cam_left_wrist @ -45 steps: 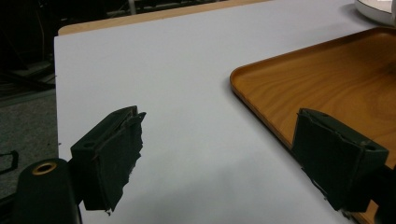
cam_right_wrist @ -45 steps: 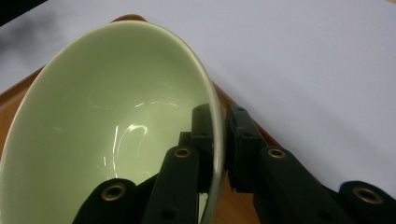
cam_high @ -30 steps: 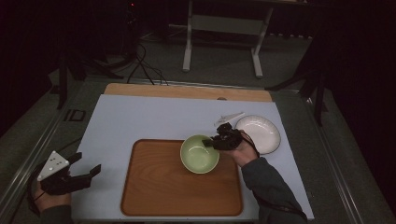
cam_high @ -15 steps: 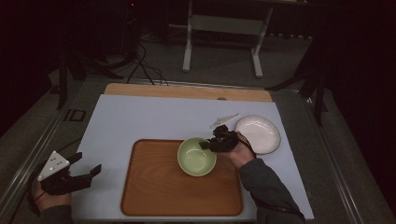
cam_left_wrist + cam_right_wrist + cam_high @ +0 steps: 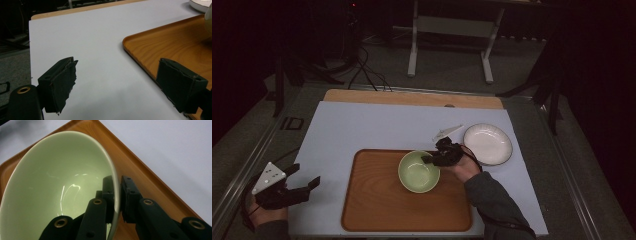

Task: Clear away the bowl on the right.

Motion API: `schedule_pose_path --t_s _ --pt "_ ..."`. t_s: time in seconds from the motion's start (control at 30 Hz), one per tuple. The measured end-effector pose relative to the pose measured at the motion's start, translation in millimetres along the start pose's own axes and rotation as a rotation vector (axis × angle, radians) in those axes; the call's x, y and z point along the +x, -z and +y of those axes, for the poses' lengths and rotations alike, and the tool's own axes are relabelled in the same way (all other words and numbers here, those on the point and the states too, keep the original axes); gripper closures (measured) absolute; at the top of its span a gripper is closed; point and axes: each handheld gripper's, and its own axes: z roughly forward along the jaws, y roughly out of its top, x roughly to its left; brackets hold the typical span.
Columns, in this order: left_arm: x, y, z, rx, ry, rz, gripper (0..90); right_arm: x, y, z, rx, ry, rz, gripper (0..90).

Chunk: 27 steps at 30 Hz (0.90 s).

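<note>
Nearest the person, at the table's near left corner: left gripper off the wooden tray, jaws spread wide with nothing between them, bare pale-blue tabletop beneath, tray edge just beside one pad. Best left parked there, clear of the work, or brought in only to steady the tray if it slides. Next out, on the rectangular brown wooden tray: pale green glazed ceramic bowl, toward the tray's far right part, its right rim pinched by the right gripper. Jaws there clamped close together across the thin wall, one pad inside the bowl, the other outside, rim running up between them. Whether the bowl's foot rests on the wood or hangs just above it: hard to tell. Probably a placing or shifting of the bowl on the tray. For doing that well: grip kept firm, since a glossy rim held on one side only will want to pivot and slip; wrist level so the far side doesn't dip; lowering slow until the foot sits flat; pads parted only then, and drawn straight back toward the hand. Just beyond the tray's right corner: round white ceramic plate on the tabletop, near the right hand, worth avoiding on withdrawal.
</note>
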Motion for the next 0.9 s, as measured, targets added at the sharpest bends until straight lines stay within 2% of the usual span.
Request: schedule_pose_path --t_s 0.9 --pt "0.0 -0.4 -0.1 0.001 -0.001 -0.003 15.7 11.5 -21.6 -2.4 0.04 0.022 0.047 82.5"
